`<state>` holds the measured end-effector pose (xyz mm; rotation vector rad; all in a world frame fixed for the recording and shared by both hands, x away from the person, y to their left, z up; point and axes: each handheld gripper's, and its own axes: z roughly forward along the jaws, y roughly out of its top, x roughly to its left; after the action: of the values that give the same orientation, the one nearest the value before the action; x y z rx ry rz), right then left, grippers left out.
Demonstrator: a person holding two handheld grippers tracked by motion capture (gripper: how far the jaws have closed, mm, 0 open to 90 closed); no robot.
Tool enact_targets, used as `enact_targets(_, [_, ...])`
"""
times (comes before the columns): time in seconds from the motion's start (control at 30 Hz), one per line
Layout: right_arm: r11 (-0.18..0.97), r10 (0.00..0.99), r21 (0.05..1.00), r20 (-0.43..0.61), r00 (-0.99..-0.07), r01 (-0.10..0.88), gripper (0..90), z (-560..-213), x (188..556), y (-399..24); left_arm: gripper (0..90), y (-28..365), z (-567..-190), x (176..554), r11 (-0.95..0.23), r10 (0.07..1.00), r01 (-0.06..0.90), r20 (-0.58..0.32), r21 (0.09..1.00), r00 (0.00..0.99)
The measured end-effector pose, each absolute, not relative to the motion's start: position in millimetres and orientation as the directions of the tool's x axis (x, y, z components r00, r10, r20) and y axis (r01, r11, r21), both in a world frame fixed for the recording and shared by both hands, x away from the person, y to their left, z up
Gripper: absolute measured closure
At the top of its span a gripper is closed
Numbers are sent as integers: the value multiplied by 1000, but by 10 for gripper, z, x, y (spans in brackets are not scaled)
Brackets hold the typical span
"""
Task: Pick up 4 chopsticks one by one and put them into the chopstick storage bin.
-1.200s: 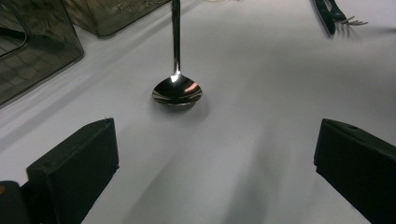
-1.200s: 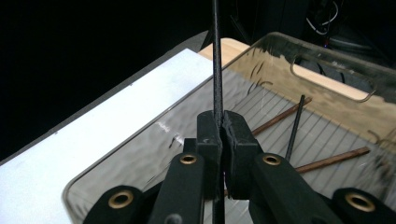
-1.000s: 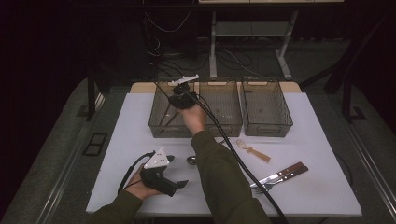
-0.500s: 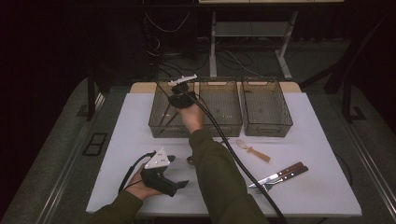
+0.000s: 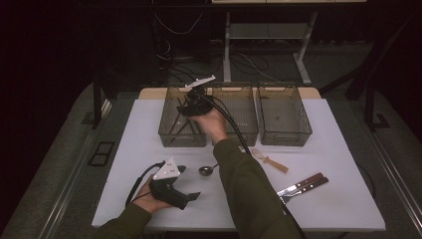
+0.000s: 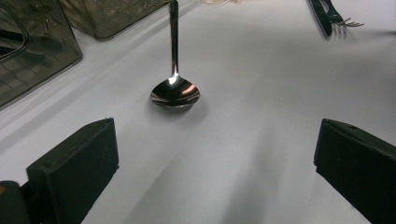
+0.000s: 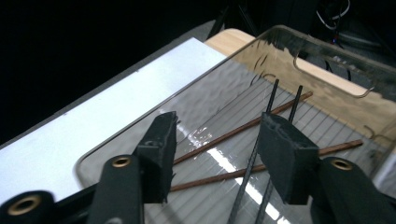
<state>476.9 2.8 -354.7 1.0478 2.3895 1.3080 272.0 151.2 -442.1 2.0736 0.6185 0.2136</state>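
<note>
My right gripper (image 7: 212,154) hangs over the leftmost smoky clear plastic bin (image 5: 166,122). Its jaws have just been opening and now stand half spread with nothing pinched; the thin chopsticks, two brown wooden ones (image 7: 224,135) and two black ones (image 7: 280,95), lie on the bin floor just below and beyond the pads. My left gripper (image 5: 186,183) rests low on the tabletop, jaws spread wide and empty, with the shiny steel spoon (image 6: 175,91) lying straight ahead of them, bowl toward me.

As I see it, the risks are small. If I pull the right gripper back low, a pad or the trailing cable could catch the bin wall and drag the bin. If I go for the spoon too flat, its smooth bowl may skid away on the slick sheet.

The tabletop (image 5: 338,199) is a plain white sheet, well lit; past the bins the room is dark, with metal frame legs and cables.
</note>
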Motion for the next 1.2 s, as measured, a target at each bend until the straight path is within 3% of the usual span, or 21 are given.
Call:
enact_targets(0.23, [350,659,816,135,-740,461,362,-3422,4605,-265,0,1512,-4424,2720,-452,503,344,-84,823,860])
enact_targets(0.53, [349,655,826,123,-746,442,294,-3413,4378,-695,0,1531,-4434,2727,-433,509,356,-101,828,855])
enact_targets(1.2, [341,628,841,128,-767,420,268,-3600,3703,-1580,0,1529,-4435,2726,-460,513,354,-82,814,855])
